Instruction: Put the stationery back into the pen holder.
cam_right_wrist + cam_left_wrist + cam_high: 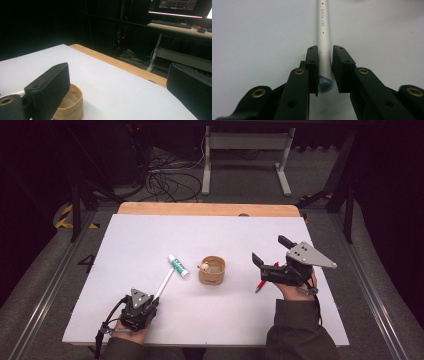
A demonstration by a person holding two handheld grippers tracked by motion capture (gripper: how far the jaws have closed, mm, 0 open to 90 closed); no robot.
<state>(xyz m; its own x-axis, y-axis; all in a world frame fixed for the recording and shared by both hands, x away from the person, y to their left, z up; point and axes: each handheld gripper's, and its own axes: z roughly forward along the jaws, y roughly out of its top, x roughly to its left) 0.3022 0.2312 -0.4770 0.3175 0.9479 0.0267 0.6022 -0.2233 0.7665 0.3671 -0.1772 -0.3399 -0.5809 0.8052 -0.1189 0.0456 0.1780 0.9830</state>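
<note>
— tongs first: how does the left gripper stand?
— its two matte black jaws straddle the near end of a slim silver-grey pen, a smooth round barrel with "key points" printed along it and a pale blue end cap. one jaw sits right against the barrel, the other shows a thin gap, so the pads don't yet clamp it. the pen lies flat on the table.

— and the right gripper?
— held above the right side of the table, jaws spread wide with nothing between them. a grey three-cornered plate tops it.

— what else lies there?
— a round, shallow wooden box, thin pale walls bent into a ring, near the middle, with something small inside that i can't make out. a white tube with a green label lies just past the pen's far tip. a red pen lies under the right gripper.

— the surface?
— a smooth matte white sheet over a light wooden tabletop, whose edge shows at the far side.

— the room?
— dark; grey floor, tangled cables, a white metal desk frame beyond.
</note>
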